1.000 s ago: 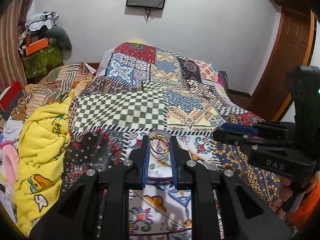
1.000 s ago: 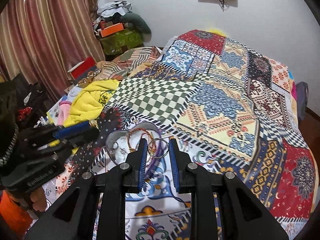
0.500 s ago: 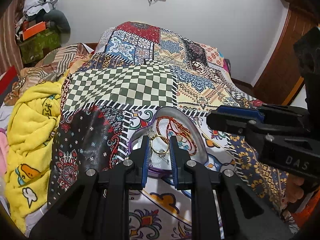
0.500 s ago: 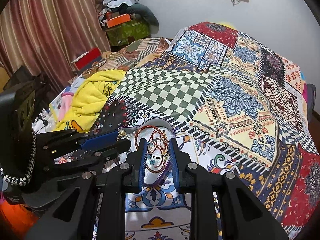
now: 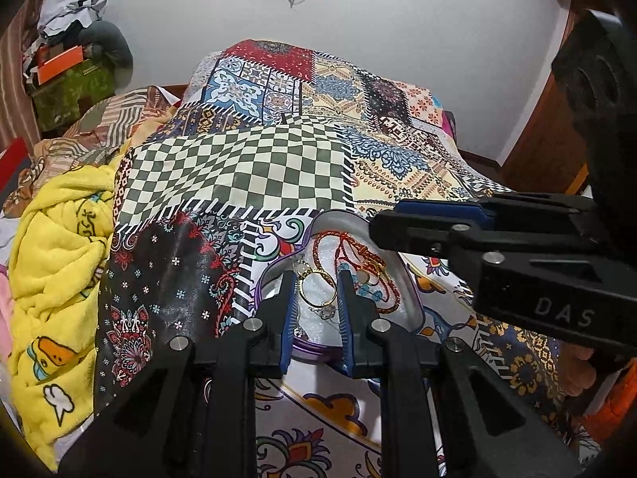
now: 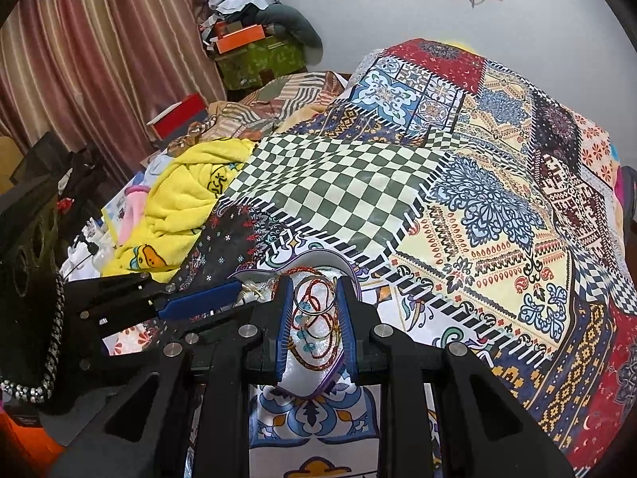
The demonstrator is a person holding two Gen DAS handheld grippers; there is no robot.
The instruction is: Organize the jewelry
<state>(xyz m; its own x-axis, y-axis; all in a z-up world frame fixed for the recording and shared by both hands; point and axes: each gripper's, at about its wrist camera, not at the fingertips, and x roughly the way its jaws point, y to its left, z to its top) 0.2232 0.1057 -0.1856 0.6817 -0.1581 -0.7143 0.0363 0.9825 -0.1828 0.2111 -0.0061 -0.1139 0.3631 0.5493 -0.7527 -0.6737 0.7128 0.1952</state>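
A clear jewelry tray (image 5: 406, 279) with a purple rim lies on the patchwork bedspread and holds red cord necklaces (image 5: 358, 251) and small pieces. My left gripper (image 5: 317, 290) is shut on a gold bangle (image 5: 314, 287) just above the tray. My right gripper (image 6: 313, 298) is shut on a silver bangle (image 6: 312, 294) over the same tray (image 6: 314, 382). The right gripper also shows in the left wrist view (image 5: 458, 231), and the left gripper shows in the right wrist view (image 6: 191, 304).
A yellow blanket (image 5: 59, 239) is bunched at the bed's left side. Boxes and clothes (image 6: 254, 51) are piled in the far corner by a striped curtain (image 6: 79, 59). A wooden door (image 5: 541, 139) stands at the right.
Both grippers have lowered toward the tray with their bangles, so the tray now sits directly under the fingertips. The grippers have come closer together.
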